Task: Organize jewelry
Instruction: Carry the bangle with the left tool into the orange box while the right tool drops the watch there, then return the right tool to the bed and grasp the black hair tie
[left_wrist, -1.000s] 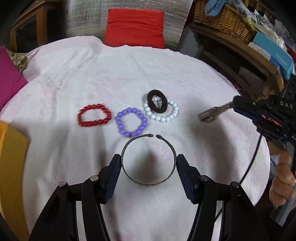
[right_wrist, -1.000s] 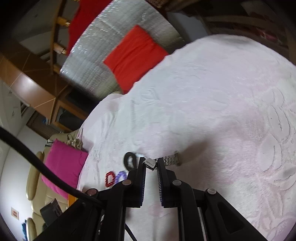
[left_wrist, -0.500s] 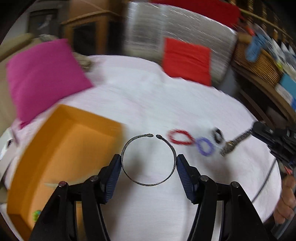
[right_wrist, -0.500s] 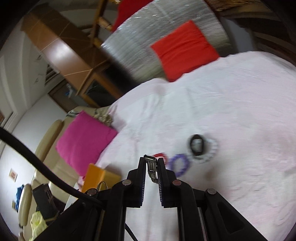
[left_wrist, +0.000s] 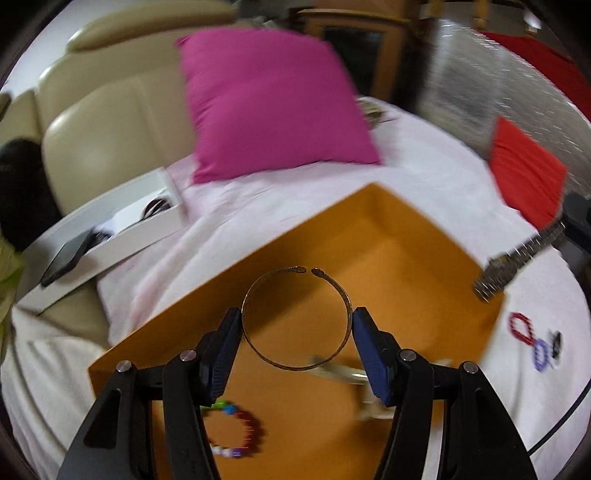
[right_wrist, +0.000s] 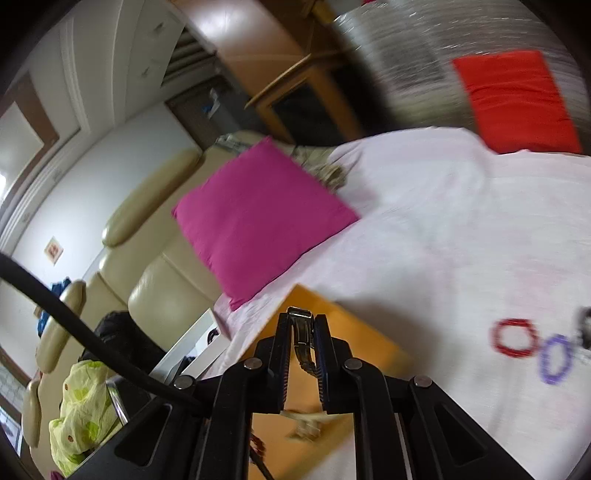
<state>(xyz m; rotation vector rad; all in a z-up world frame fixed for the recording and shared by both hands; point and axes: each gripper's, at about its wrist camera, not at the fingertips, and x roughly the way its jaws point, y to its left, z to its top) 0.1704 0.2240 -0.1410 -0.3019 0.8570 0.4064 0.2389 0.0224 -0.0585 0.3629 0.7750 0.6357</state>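
Left wrist: left gripper (left_wrist: 297, 321) clamps thin open metal bangle (left_wrist: 295, 360) over orange box (left_wrist: 402, 266). Right gripper (right_wrist: 303, 332) pinches linked steel watch (right_wrist: 303, 341).

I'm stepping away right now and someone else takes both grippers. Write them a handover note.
Left gripper: shut on the metal bangle, held over the orange box.
Right gripper: shut on the metal watch, near the box's edge.
In the box: a multicoloured bead bracelet and a pale item, too blurred to name.
On the white cloth: red bead bracelet, purple bead bracelet, and a dark ring piece beside them.
Left to do: release bangle and watch into the box, then collect what remains on the cloth.
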